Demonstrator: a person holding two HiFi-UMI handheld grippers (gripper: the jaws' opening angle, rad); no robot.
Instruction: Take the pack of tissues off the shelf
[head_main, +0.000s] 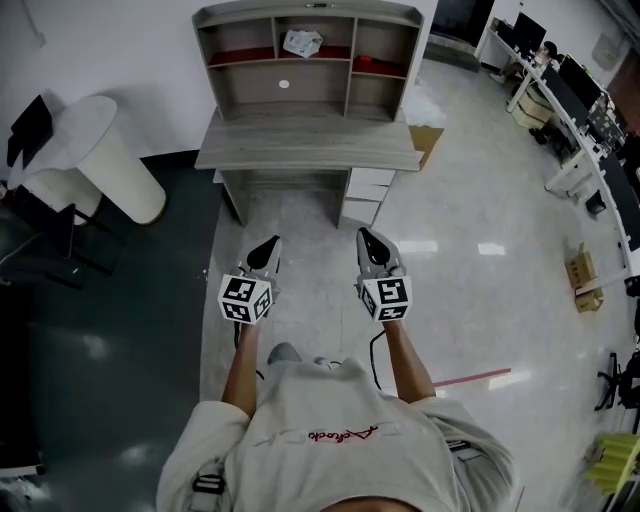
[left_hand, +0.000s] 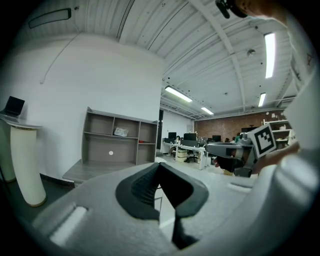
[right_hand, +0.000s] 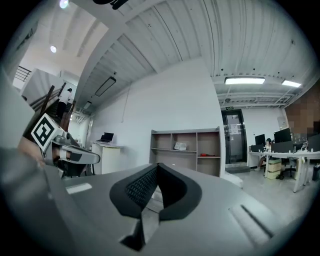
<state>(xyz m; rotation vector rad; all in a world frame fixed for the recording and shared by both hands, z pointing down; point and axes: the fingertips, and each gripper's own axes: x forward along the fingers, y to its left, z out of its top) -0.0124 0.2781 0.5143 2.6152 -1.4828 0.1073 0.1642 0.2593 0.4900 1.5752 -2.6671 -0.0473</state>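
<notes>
Left hand-held gripper (head_main: 269, 244): jaws together, tips meeting in a point, nothing between them. The pads are black and ribbed, set in a smooth grey moulded shell. A cube of black-and-white square markers (head_main: 245, 298) sits at its rear.

Right hand-held gripper (head_main: 367, 236): same build, jaws closed tip to tip and empty. Its pads are dark with a fine dotted grip, and it carries its own marker cube (head_main: 385, 297). Both grippers are level and side by side over the floor, pointing at the desk and well short of it.

Floor (head_main: 480, 290): pale, glossy, throwing back the ceiling lights. It turns dark to the left.

Ahead is a grey wood-grain tabletop (head_main: 300, 145), flat and bare, with white drawers (head_main: 368, 190) under its right side. On it stands the shelf (head_main: 349, 72), a boxy unit of the same grey board with square-cut compartments.

Pack of tissues (head_main: 302, 42): lies in the middle upper compartment, a small, whitish, crinkled soft pack, far from both grippers. A red thing (head_main: 366, 62) lies in the upper compartment to its right. A small white disc (head_main: 284, 84) marks the back panel below.

To the left of the desk, a white rounded pedestal (head_main: 110, 150) carries a dark laptop (head_main: 30, 128). A brown cardboard box (head_main: 426, 140) sits by the desk's right end.
</notes>
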